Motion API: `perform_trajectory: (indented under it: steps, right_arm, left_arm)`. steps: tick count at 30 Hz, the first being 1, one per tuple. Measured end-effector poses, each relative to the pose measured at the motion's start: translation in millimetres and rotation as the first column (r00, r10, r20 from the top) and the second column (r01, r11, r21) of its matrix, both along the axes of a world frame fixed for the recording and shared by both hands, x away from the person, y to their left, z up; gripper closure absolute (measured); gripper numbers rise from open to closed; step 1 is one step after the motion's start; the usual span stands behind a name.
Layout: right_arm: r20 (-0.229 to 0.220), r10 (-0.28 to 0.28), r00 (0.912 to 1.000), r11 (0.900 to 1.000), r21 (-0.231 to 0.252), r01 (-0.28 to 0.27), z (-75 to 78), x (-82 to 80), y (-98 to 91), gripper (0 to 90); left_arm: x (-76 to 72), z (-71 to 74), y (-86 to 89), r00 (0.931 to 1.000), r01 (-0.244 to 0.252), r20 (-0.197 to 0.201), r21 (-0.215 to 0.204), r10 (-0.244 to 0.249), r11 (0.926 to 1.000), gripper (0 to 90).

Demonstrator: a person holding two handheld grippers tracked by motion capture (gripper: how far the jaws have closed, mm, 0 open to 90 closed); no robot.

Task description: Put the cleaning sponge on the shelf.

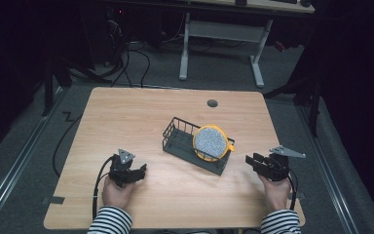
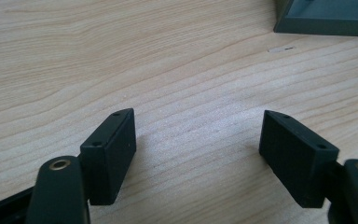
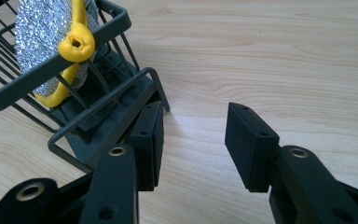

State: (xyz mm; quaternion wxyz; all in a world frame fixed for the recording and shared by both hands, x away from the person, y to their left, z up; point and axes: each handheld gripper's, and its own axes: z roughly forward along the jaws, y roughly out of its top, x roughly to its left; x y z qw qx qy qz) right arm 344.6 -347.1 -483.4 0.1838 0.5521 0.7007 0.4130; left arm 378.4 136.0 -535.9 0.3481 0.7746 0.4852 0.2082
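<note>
A dark wire dish rack [image 1: 182, 141] stands in the middle of the wooden table [image 1: 126, 112]. A round pan-like lid with a speckled grey face and yellow rim [image 1: 211, 142] stands upright in the rack's right end. In the right gripper view its yellow handle [image 3: 76, 45] rests on the rack [image 3: 98, 112] rail. My left gripper [image 1: 135, 175] is open low over bare wood left of the rack, nothing between its jaws [image 2: 198, 149]. My right gripper [image 1: 251, 162] is open just right of the rack, and its left jaw sits close beside the rack's end in the right gripper view [image 3: 193, 142].
A small dark round hole cover [image 1: 212, 103] sits near the table's far edge. A corner of the rack's base [image 2: 326, 21] shows at the top right of the left gripper view. Behind the table stand a white desk frame [image 1: 221, 36] and floor cables.
</note>
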Motion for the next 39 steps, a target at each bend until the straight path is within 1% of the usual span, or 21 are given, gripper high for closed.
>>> perform_trajectory:
  steps: [2,4,6,7,10,11,15,17,19,23,26,27,28,31,32,34,36,39]
  right_arm:
    - [-0.002,-0.002,1.0000,1.0000,-0.004,0.002,-2.8,1.1,1.7,57.2]
    - [-0.003,-0.004,1.0000,0.9996,-0.027,0.004,-5.6,2.1,3.1,57.3]
    - [-0.008,-0.006,1.0000,0.9997,-0.023,0.006,-8.6,2.6,4.2,57.3]
    - [-0.003,-0.005,1.0000,0.9995,-0.031,0.005,-10.3,3.1,4.6,57.3]
    - [-0.009,-0.017,0.9998,0.9985,-0.051,0.016,-15.1,2.9,7.3,57.2]
    - [-0.004,-0.017,0.9998,0.9973,-0.072,0.017,-17.0,3.0,8.4,57.2]
    - [-0.007,-0.018,0.9998,0.9956,-0.092,0.017,-23.8,2.8,13.3,57.0]
    - [-0.002,-0.018,0.9998,0.9929,-0.118,0.018,-25.1,2.5,16.1,56.9]
    - [-0.002,-0.014,0.9999,0.9924,-0.123,0.014,-26.9,2.6,18.7,56.5]
    - [-0.005,-0.011,0.9999,0.9884,-0.151,0.010,-31.5,2.1,23.4,55.1]
    - [-0.016,-0.011,0.9998,0.9861,-0.166,0.008,-39.0,1.7,25.5,51.6]
    - [-0.028,-0.009,0.9996,0.9849,-0.173,0.004,-43.6,1.6,26.2,49.6]
    - [-0.028,-0.005,0.9996,0.9820,-0.189,-0.001,-46.5,0.9,27.1,48.0]
    - [-0.020,0.000,0.9998,0.9702,-0.242,-0.005,-46.8,-0.8,32.3,45.6]
    - [-0.017,-0.005,0.9998,0.9693,-0.246,0.001,-46.9,-1.0,32.8,44.6]
    - [-0.025,-0.013,0.9996,0.9719,-0.235,0.007,-46.9,-0.2,31.5,43.0]
    - [-0.023,-0.016,0.9996,0.9706,-0.241,0.010,-47.0,-0.3,31.7,42.1]
    - [-0.025,-0.016,0.9996,0.9711,-0.238,0.010,-47.0,-0.1,31.4,41.8]
  left_arm:
    - [0.0,0.0,0.0,1.0000,0.000,0.000,0.000,0.000,1.0000,27.8]
    - [0.0,0.0,0.0,1.0000,0.000,0.000,0.000,0.000,1.0000,27.8]
    - [0.0,0.0,0.0,1.0000,0.000,0.000,0.000,0.000,1.0000,27.8]
    - [0.0,0.0,0.0,1.0000,0.000,0.000,0.000,0.000,1.0000,27.8]
    - [0.0,0.0,0.0,1.0000,0.000,0.000,0.000,0.000,1.0000,27.8]
    - [0.0,0.0,0.0,1.0000,0.000,0.000,0.000,0.000,1.0000,27.8]
    - [0.0,0.0,0.0,1.0000,0.000,0.000,0.000,0.000,1.0000,27.8]
    - [0.0,0.0,0.0,1.0000,0.000,0.000,0.000,0.000,1.0000,27.8]
    - [0.0,0.0,0.0,1.0000,0.000,0.000,0.000,0.000,1.0000,27.7]
    - [0.0,0.0,0.0,1.0000,0.000,0.000,0.000,0.000,1.0000,27.8]
    - [0.0,0.0,0.0,1.0000,0.001,0.000,0.002,-0.001,1.0000,27.7]
    - [-0.1,0.0,0.0,1.0000,0.001,0.000,0.001,-0.001,1.0000,27.7]
    - [-0.3,0.1,-0.1,1.0000,0.002,-0.001,0.002,-0.002,1.0000,27.7]
    - [-0.6,0.1,-0.3,1.0000,0.002,-0.001,0.003,-0.002,1.0000,27.6]
    - [-0.7,0.0,-0.3,1.0000,0.002,0.000,0.003,-0.002,1.0000,27.6]
    - [-0.9,0.0,-0.4,1.0000,0.002,0.000,0.003,-0.002,1.0000,27.5]
    - [-1.0,0.0,-0.5,1.0000,0.002,0.000,0.002,-0.002,1.0000,27.6]
    - [-1.2,-0.1,-0.5,1.0000,0.000,0.001,0.001,0.000,1.0000,27.6]
